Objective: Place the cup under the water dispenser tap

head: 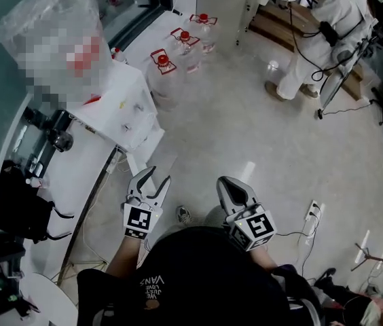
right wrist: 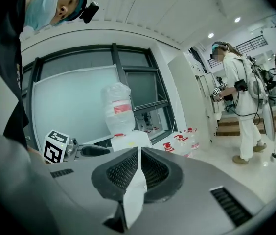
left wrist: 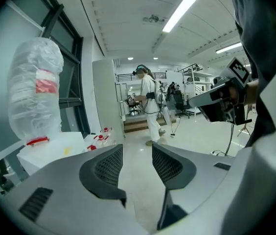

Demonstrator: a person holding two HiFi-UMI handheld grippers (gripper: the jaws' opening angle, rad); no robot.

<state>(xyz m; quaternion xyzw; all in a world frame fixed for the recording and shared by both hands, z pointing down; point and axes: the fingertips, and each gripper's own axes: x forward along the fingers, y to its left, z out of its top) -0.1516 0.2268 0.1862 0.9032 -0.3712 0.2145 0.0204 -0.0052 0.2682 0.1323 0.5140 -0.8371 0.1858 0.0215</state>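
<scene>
The left claw (head: 160,174) is held low in front of the person's dark-clad body. Its two grey jaws stand wide apart with nothing between them. In the left gripper view only the pale, glossy floor (head: 246,128) shows through the gap. Just to its right, not touching it, is the right claw (head: 223,181). Its ribbed jaws are brought together, leaving only a thin pale slit, and the right gripper view shows no object pinched there.

The cup is in neither claw, and no view lets me pick it out with certainty. The white box-shaped water dispenser (head: 127,97) stands ahead of the left claw and off to its left, clear of the jaw tips. Its front face, the side turned toward the claws, carries a few small marks. They are too small to tell whether a cup stands there under a tap.

A clear, plastic-wrapped water bottle with a red band (left wrist: 35,89) sits upright on top of the dispenser, above and to the left of the left claw's open jaws. Farther ahead, beyond the dispenser, three clear water jugs with red caps (head: 163,65) stand in a row on the floor along the window wall.

Well ahead of the right claw and to its right, a second person in white clothing (head: 324,22) stands across the room. A black bag (head: 16,206) lies to the left of the left claw, beside the dispenser's near end.
</scene>
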